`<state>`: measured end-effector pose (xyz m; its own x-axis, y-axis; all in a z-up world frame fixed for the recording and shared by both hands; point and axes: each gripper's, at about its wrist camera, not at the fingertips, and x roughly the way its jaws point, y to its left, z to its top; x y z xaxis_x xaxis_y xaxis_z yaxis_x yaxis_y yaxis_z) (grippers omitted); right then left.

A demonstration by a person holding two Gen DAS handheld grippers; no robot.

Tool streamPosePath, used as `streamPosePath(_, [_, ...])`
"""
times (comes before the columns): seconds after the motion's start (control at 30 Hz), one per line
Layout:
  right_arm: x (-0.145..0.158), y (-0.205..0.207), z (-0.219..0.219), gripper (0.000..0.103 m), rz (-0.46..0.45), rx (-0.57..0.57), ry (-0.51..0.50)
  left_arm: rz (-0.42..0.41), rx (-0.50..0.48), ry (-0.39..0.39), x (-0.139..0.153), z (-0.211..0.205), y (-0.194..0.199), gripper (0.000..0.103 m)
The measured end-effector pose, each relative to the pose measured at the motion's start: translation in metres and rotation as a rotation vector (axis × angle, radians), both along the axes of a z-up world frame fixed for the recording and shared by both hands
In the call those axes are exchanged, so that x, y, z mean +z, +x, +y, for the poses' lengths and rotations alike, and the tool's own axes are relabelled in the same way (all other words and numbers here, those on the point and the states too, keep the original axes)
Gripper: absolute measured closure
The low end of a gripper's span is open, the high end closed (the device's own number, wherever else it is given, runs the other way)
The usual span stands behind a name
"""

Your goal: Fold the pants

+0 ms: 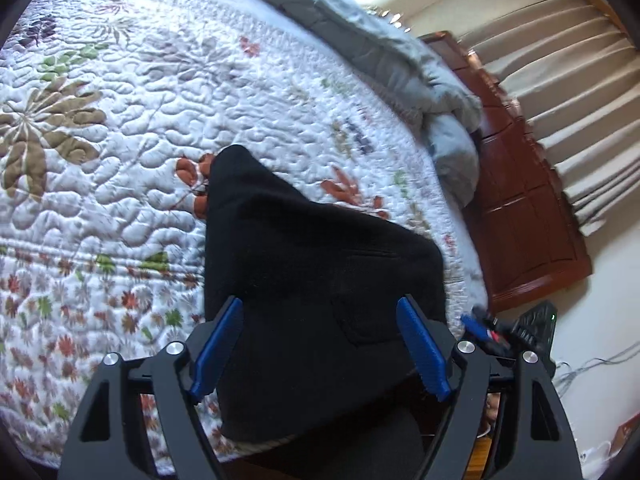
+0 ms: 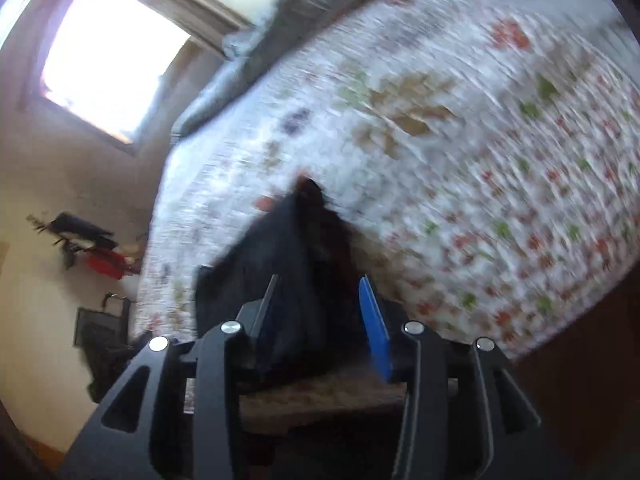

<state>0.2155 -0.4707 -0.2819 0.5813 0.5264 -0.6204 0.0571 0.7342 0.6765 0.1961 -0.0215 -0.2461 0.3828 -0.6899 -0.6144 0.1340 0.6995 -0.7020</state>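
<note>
With our left tool (image 1: 320, 344) spread open and our right tool (image 2: 320, 320) half-open, neither gripping the black pants (image 1: 320, 248) on the quilted bed (image 1: 160, 120), loose folds could slump apart.

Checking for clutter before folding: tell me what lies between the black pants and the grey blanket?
Only bare floral quilt lies between the black pants and grey blanket, clearest in the left wrist view.

One pants (image 1: 304, 240), one quilt (image 1: 120, 160), one blanket (image 1: 380, 52)

The left gripper (image 1: 320, 344) is hovering with jaws spread wide; the right gripper (image 2: 320, 320) is tilting downward, jaws partly apart.
</note>
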Motion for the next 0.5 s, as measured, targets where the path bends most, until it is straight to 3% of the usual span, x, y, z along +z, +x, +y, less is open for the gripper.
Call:
streamPosePath(0.1, [-0.005, 0.016, 0.042, 0.067, -0.005, 0.196, 0.066, -0.003, -0.024, -0.038, -0.002, -0.003, -0.013, 0.023])
streamPosePath(0.17, [-0.032, 0.022, 0.064, 0.072, 0.048, 0.271, 0.047, 0.005, -0.033, -0.054, -0.007, -0.005, -0.017, 0.023])
streamPosePath(0.23, [-0.059, 0.023, 0.064, 0.103, 0.105, 0.265, 0.023, 0.029, -0.046, -0.074, -0.015, -0.008, -0.020, 0.023])
streamPosePath(0.27, [-0.071, 0.021, 0.055, 0.103, 0.119, 0.252, 0.012, 0.035, -0.052, -0.072, -0.017, -0.008, -0.020, 0.023])
streamPosePath(0.37, [-0.090, 0.012, 0.029, 0.103, 0.148, 0.216, 0.110, 0.048, -0.069, -0.064, -0.023, -0.008, -0.017, 0.023])
streamPosePath(0.43, [-0.079, 0.011, 0.028, 0.103, 0.134, 0.220, 0.111, 0.027, -0.079, -0.056, -0.019, -0.006, -0.012, 0.023])
streamPosePath(0.5, [-0.055, 0.017, 0.028, 0.092, 0.064, 0.225, 0.141, 0.003, -0.086, -0.055, -0.012, -0.003, 0.000, 0.023])
